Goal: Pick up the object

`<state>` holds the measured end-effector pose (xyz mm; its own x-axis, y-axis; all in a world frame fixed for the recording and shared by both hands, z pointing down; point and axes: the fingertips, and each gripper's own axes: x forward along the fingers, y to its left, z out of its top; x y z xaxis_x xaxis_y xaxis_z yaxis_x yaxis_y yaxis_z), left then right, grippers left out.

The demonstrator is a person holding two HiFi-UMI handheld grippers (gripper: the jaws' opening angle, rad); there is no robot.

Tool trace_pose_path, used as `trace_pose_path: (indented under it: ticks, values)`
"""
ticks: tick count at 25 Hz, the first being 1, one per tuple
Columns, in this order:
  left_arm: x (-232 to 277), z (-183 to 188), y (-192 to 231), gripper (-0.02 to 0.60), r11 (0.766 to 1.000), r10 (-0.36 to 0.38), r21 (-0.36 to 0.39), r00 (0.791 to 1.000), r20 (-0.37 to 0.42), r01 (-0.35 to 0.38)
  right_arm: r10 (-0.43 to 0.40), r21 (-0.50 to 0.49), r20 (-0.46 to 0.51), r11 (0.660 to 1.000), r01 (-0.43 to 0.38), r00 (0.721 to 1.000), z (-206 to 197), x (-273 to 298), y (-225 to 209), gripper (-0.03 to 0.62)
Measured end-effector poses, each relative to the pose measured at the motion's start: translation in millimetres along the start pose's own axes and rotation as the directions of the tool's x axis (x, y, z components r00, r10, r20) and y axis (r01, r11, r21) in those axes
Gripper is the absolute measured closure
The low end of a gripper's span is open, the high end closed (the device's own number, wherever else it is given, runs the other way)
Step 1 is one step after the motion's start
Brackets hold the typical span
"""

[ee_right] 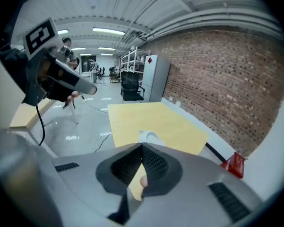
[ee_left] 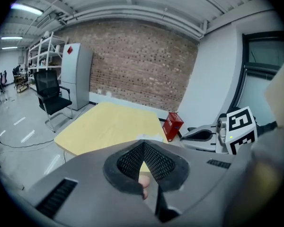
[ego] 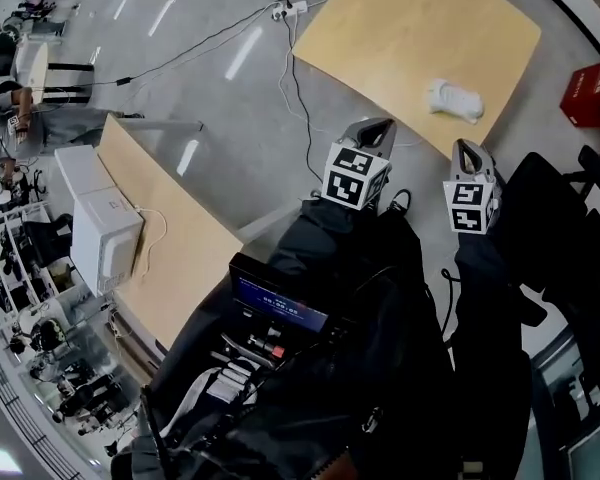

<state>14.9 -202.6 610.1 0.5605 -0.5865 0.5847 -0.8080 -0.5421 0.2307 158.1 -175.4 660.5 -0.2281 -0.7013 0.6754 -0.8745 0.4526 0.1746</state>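
A small white object (ego: 454, 99) lies near the right edge of the pale wooden table (ego: 400, 28). Both grippers hover off the table's near edge, short of the object. My left gripper (ego: 380, 125) is shut and holds nothing. To its right, my right gripper (ego: 464, 146) is also shut and empty. In the left gripper view the closed jaw tips (ee_left: 143, 144) hide most of the white object (ee_left: 146, 136). In the right gripper view the object (ee_right: 149, 137) shows just past the closed tips (ee_right: 142, 146), on the table (ee_right: 151, 119).
A red box (ego: 592, 93) stands on the floor right of the table. Cables (ego: 295, 78) run over the grey floor. A second wooden desk (ego: 170, 238) with a white box (ego: 102, 230) is at the left. A black office chair (ee_left: 54, 98) stands beyond the table.
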Motion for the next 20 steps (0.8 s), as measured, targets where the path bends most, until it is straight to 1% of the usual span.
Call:
trace_pose_path:
  ticks: [3,8,12,15,20]
  values:
    - [5.6,-8.7,4.4,0.584,1.0,0.003,-0.006,1.0,-0.021,-0.003,0.002,-0.098,-0.047,0.995,-0.006,0.999,-10.6,26.6,-2.5,0.589]
    - [7.7,-16.6,9.1,0.584,1.0,-0.001,-0.025,0.999,-0.04,0.0,0.008,-0.186,-0.11,0.982,-0.029,0.994,-23.1,58.0,-6.2,0.588]
    - [4.4,-27.7,17.8,0.584,0.998,0.006,-0.056,0.998,-0.057,-0.009,0.017,-0.226,-0.162,0.973,-0.054,0.987,-33.9,74.4,-4.8,0.586]
    - [0.1,-33.1,25.0,0.584,0.997,0.01,-0.074,0.998,-0.063,-0.015,0.007,-0.244,-0.173,0.968,-0.05,0.985,-32.7,83.3,-7.8,0.58]
    - [-4.6,-37.0,30.8,0.584,0.996,0.015,-0.084,0.997,-0.072,-0.021,0.006,-0.3,-0.209,0.951,-0.07,0.978,-33.7,99.8,-15.0,0.523]
